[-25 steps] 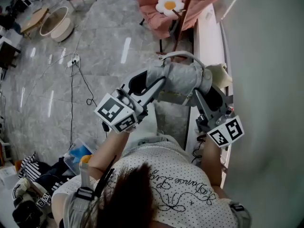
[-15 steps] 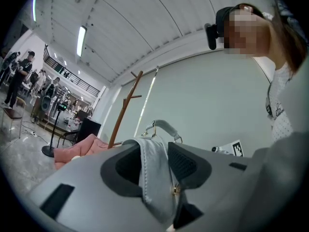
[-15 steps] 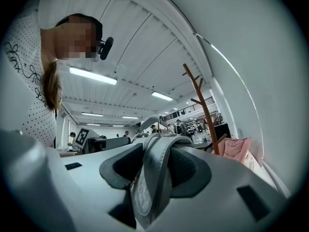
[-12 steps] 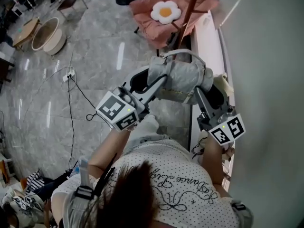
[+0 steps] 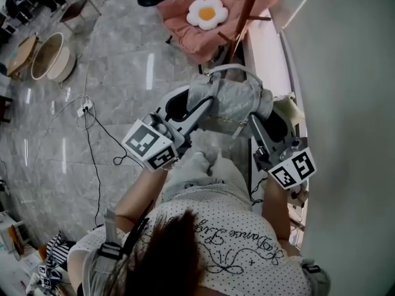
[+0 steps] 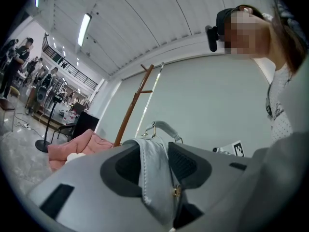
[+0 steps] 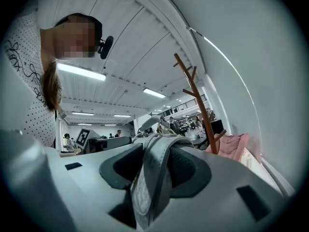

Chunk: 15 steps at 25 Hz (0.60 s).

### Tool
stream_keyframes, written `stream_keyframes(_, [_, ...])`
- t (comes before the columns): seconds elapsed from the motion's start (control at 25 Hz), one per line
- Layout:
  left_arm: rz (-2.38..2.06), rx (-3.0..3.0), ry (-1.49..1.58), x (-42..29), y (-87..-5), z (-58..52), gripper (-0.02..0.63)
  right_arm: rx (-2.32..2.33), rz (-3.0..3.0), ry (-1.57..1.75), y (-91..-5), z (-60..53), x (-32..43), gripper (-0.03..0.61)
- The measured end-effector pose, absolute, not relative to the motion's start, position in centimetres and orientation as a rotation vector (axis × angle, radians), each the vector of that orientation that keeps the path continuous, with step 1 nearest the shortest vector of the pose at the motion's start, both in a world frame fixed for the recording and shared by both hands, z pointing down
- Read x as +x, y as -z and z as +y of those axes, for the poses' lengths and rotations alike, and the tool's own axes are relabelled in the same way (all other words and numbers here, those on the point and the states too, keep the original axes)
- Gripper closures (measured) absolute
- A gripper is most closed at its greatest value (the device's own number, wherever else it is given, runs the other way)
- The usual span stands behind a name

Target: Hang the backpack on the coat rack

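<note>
Nearest, at 10 o'clock: my left gripper [image 5: 185, 113]. Its jaws are clamped on a fold of the backpack [image 5: 231, 103], held fairly wide by the bunched material. In the left gripper view the fold [image 6: 154, 178] is smooth pale grey, leather-like, with stitched edges and a small gold fitting.

At 2 o'clock: my right gripper [image 5: 271, 125], jaws likewise closed on a flat grey band of the bag [image 7: 154, 178], which fills the gap between the ribbed black pads.

Between the two, at 12 o'clock: the backpack itself, carried in the air. It is soft, rounded and slightly slumped, with its arched top handle [image 5: 237, 71] uppermost, on the far side.

Change over the last second: the grip is the same. The floor [image 5: 123, 73], glossy grey marble, has slid back under me, and the pink chair [image 5: 185, 23] with its flower cushion [image 5: 205, 12] sits lower in the head view. I have walked the bag forward.

Farthest, at 12 to 1 o'clock: the coat rack [image 5: 247, 8], a slim reddish-brown wooden pole with angled pegs [image 7: 186, 74] up high, close to a plain white wall [image 5: 345, 103].

My read: the carry is nearly done. The handle must next be lifted over a peg.
</note>
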State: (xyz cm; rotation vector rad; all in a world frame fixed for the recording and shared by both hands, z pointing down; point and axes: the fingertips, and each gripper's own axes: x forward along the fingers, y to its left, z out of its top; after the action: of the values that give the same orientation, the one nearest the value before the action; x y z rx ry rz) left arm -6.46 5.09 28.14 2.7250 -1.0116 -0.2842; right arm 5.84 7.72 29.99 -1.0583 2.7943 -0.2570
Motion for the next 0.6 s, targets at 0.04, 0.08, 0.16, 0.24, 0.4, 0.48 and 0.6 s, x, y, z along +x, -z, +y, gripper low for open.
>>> stream_keyframes(0.04, [-1.008,2.72,0.28,-6.4,-28.4,4.7,0.462,-1.06,2.797,0.264,-30.2,7.4,5.9,0.407])
stream_keyframes(0.08, [-1.008,2.715,0.276,-6.4,-28.5,4.5,0.462,-1.06,2.8,0.271,-30.3,7.1,5.9,0.408])
stream_keyframes(0.16, [-1.022,2.699,0.273,-6.4,-28.9,3.9,0.462,-1.049,2.809,0.285,-30.7,6.4,5.9,0.408])
stream_keyframes(0.24, [-1.049,2.678,0.273,-6.1,-29.5,2.7,0.462,-1.024,2.821,0.295,-31.1,5.0,6.3,0.408])
stream_keyframes(0.4, [-1.112,2.662,0.286,-5.5,-29.5,0.4,0.462,-0.953,2.842,0.287,-31.1,2.0,7.0,0.408])
stream_keyframes(0.48, [-1.152,2.65,0.303,-5.7,-29.0,-0.3,0.462,-0.917,2.855,0.273,-30.6,0.9,6.8,0.408])
stream_keyframes(0.6, [-1.202,2.632,0.315,-4.2,-28.8,-4.4,0.462,-0.863,2.885,0.266,-30.2,-3.6,8.3,0.408])
